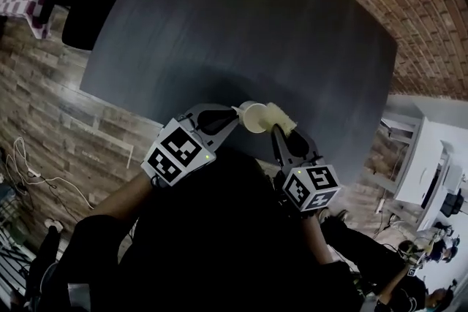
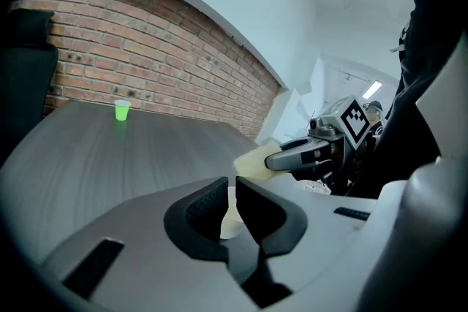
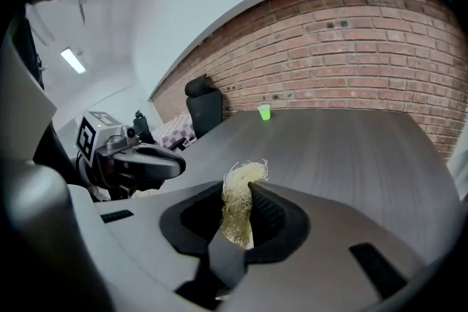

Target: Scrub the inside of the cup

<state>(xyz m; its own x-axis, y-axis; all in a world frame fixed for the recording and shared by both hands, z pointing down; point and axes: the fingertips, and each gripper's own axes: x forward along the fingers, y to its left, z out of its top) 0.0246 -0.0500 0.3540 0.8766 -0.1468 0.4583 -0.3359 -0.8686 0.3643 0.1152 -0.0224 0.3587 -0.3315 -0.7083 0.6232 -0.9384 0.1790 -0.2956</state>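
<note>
The cup (image 1: 254, 118) appeared light, thin-walled and easily crushed (probably paper or thin plastic), so the rim wall was judged the proper hold. It hung over the table's (image 1: 219, 33) near edge. The left gripper (image 1: 235, 115), angled gently downward, was pinched shut on that wall. The right gripper (image 1: 278, 129), pitched more steeply, was clamped on a soft fibrous scrubber (image 1: 282, 115) just beside the cup.
</note>
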